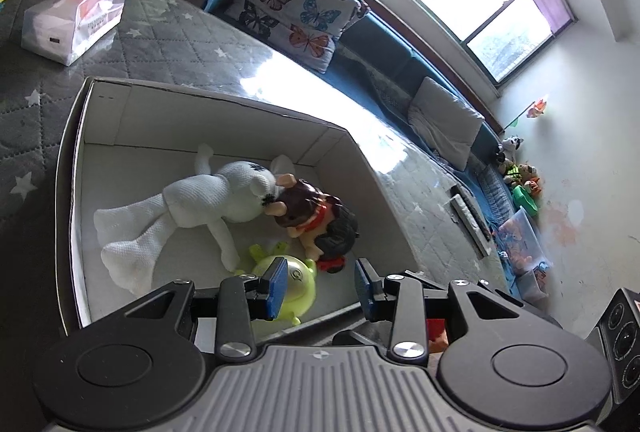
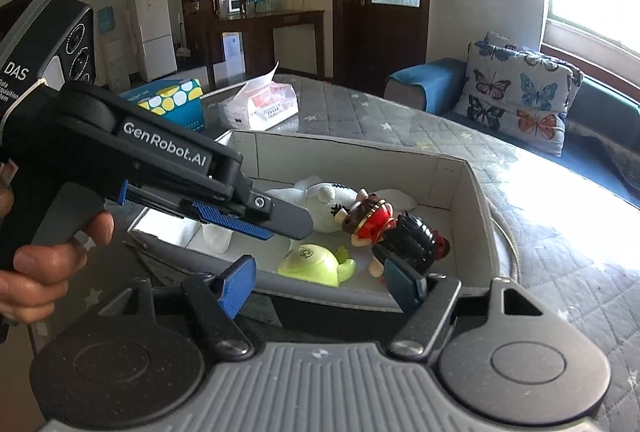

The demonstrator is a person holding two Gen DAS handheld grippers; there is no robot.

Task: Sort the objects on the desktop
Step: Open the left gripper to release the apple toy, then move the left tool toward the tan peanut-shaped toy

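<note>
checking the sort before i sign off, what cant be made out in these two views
- Green toy: its near side is hidden by the left gripper fingers in the left wrist view.
- White plush: its legs are hidden behind the left gripper in the right wrist view.
- Blue patterned box: its lower part is hidden by that gripper; its print is too small to read.
- Box: its near wall is hidden by the gripper body in both views.

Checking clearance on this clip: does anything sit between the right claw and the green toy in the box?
Nothing visible blocks it. The right claw stands open just above the box's near wall, with the green toy directly beyond. The left claw hangs off to the left, above the white plush.
</note>
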